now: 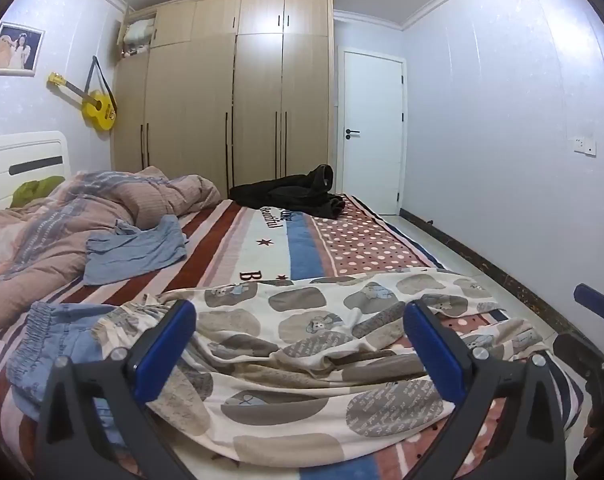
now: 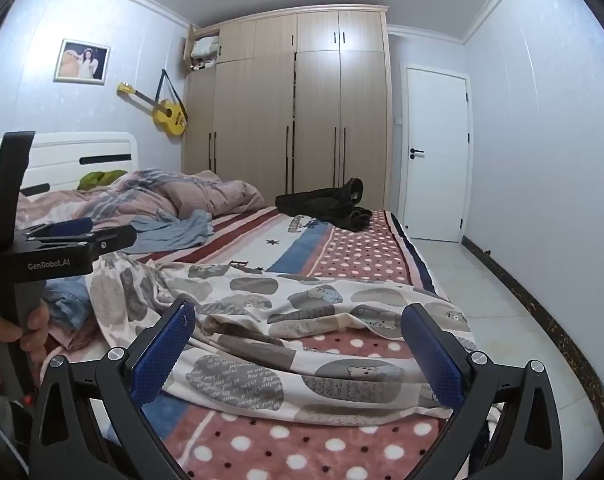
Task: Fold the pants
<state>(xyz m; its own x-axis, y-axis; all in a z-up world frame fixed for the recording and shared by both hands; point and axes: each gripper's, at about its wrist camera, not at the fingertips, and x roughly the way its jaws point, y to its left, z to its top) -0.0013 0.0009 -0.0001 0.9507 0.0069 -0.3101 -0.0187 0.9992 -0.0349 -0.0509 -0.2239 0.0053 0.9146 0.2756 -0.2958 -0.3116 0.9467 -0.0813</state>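
The cream, bear-printed soft cotton pants (image 1: 302, 344) are lying rumpled across the patterned bed (image 2: 361, 256). Both the left gripper (image 1: 300, 312) and right gripper (image 2: 298, 320) are hovering, fingers spread, empty (light, limp cloth; pinching the waistband edge looks best).

My left gripper (image 1: 300, 344) has black angular plastic arms, silver screw heads and ribbed blue rubber pads (image 1: 164, 354). My right gripper (image 2: 298, 354) matches it. At nine o'clock, white "GenRobot.AI" lettering marks the black body above bare-skinned fingers (image 2: 36, 322).
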